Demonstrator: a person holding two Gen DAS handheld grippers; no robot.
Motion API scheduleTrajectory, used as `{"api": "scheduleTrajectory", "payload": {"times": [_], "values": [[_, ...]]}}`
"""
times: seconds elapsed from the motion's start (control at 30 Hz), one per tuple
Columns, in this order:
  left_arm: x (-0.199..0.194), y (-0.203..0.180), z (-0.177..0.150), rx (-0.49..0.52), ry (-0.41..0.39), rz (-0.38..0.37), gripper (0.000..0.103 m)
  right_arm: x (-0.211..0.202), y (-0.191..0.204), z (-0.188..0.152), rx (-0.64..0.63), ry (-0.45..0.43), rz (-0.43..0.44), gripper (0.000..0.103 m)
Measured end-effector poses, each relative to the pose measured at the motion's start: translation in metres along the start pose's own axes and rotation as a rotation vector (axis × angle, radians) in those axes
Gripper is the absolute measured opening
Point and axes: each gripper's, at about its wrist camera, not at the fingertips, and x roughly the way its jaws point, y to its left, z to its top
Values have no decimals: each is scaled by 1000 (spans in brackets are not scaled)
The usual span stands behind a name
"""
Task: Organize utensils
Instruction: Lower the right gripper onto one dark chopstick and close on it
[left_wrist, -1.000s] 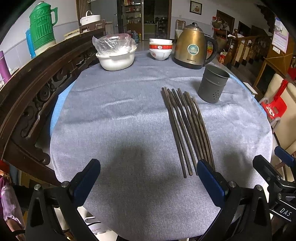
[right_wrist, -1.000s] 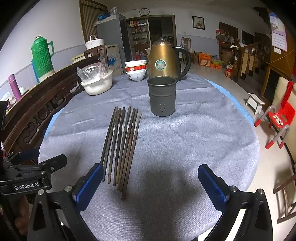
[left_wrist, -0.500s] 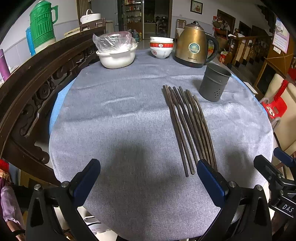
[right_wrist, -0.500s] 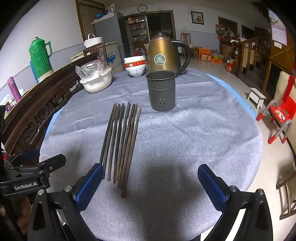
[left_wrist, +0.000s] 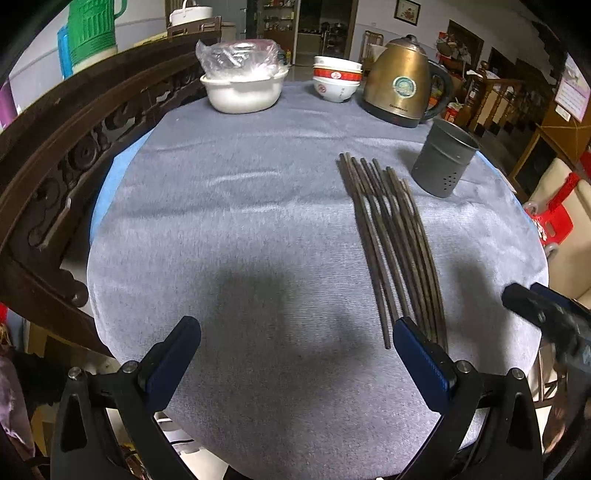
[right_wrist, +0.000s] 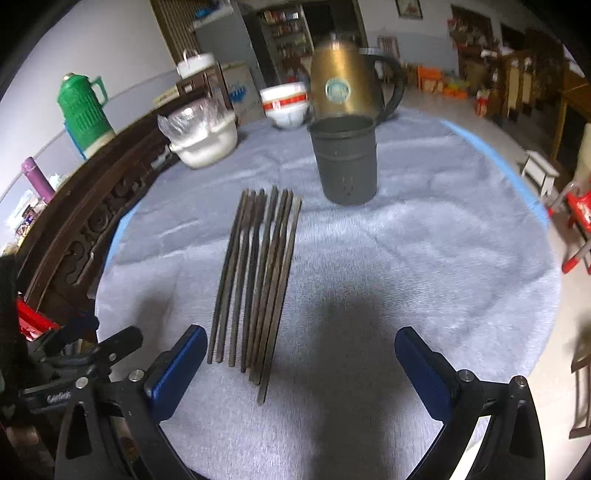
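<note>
Dark wooden chopsticks (right_wrist: 255, 280) lie side by side on a grey cloth-covered round table (right_wrist: 424, 266). Beyond them stands a dark grey metal holder (right_wrist: 345, 158). The right gripper (right_wrist: 299, 363) hovers wide apart above the cloth.

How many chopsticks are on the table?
8, as best I can count: dark wooden chopsticks lying side by side on the grey tablecloth, near the grey metal holder. Overlapping ones may hide more.

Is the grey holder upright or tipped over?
Upright: the grey holder stands on its base with the open rim up, beyond the chopsticks lying flat.
</note>
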Motion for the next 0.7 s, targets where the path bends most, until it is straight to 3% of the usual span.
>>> {"api": "scheduleTrajectory", "payload": {"times": [0.03, 0.2, 0.37, 0.5, 0.7], "values": [[2, 2, 0, -3, 3, -2, 103, 7, -2, 5, 12, 19, 7, 98], [12, 11, 3, -26, 26, -13, 103, 50, -15, 35, 100, 134, 47, 59], [18, 21, 8, -47, 35, -26, 103, 83, -9, 63, 111, 203, 69, 55], [25, 30, 10, -66, 48, -38, 103, 106, -5, 77, 101, 254, 20, 40], [34, 40, 13, -100, 68, -50, 103, 126, -3, 86, 97, 295, -19, 37]]}}
